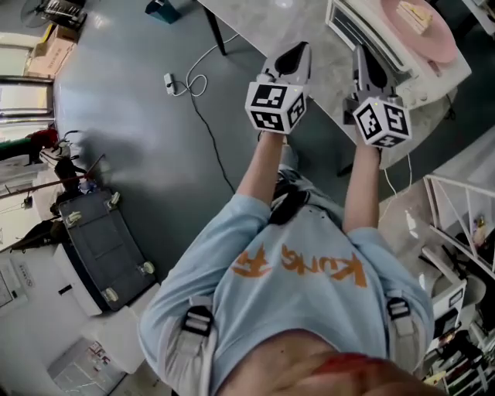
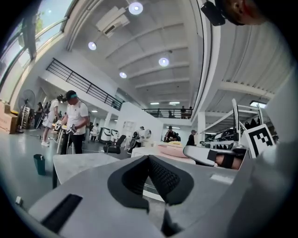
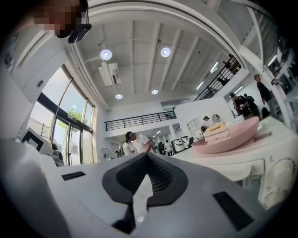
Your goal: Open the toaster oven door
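"How do your grippers stand?"

"My left gripper (image 1: pixel 297 51) and right gripper (image 1: pixel 362 52) are both closed on nothing, side by side above the desk (image 1: pixel 255 27) edge."

"And the toaster oven?"

"The white toaster oven (image 1: pixel 418 76) sits on the desk, just right of my right gripper, with a pink plate (image 1: pixel 424 35) on top."

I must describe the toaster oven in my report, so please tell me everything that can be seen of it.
The toaster oven is a white box that looks like painted metal, standing upright on the pale table, close to its edge. A round knob shows on its front. A pink plate with a layered piece of food rests on its top. The door looks shut. The right gripper, shut and empty, points at the front; whether it touches cannot be told.
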{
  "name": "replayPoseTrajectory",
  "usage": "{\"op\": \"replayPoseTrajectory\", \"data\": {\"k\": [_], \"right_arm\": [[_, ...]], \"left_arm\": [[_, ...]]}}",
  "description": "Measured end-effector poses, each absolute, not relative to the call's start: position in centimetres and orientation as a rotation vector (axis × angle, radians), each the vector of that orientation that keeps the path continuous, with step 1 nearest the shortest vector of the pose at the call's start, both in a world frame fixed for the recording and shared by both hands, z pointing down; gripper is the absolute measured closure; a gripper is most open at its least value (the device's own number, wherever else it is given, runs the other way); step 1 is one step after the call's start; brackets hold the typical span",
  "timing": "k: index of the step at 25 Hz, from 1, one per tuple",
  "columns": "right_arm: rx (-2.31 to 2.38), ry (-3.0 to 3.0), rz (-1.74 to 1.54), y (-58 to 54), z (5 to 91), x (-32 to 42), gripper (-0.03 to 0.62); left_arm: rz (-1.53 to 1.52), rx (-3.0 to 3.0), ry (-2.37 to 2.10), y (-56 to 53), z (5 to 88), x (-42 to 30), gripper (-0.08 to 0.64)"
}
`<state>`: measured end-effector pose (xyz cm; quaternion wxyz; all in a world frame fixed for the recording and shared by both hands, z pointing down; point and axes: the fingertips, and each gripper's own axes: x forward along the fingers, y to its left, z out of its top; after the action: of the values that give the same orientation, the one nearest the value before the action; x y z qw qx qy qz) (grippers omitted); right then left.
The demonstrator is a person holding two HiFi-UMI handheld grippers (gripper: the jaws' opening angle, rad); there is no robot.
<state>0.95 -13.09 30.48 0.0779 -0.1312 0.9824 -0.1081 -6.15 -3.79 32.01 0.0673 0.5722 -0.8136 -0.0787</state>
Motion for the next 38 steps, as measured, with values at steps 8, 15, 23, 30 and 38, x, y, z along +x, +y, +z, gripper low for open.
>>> {"op": "replayPoseTrajectory", "data": {"k": [8, 15, 23, 30, 38], "right_arm": [[-0.589, 2.968, -0.388, -18.8, 33.4, -9.5, 0.594], [-0.707, 3.041, -0.224, -21.8, 33.4, -8.7, 0.594], [-0.792, 3.077, -0.126, -24.8, 33.4, -4.5, 0.592], [-0.824, 3.172, -0.062, -24.9, 34.3, -4.3, 0.537], [-0.820, 3.400, 0.111, -24.0, 35.6, -4.6, 0.488]], "left_arm": [[-0.217, 1.859, -2.188, -12.1, 34.7, -16.4, 0.558], [-0.175, 1.978, -2.084, -18.4, 34.8, -16.1, 0.558], [0.058, 2.247, -1.991, -21.5, 33.8, -11.2, 0.557], [0.290, 2.362, -1.965, -23.2, 34.1, -11.1, 0.555], [0.742, 2.564, -1.711, -24.7, 36.7, -9.8, 0.447]]}}
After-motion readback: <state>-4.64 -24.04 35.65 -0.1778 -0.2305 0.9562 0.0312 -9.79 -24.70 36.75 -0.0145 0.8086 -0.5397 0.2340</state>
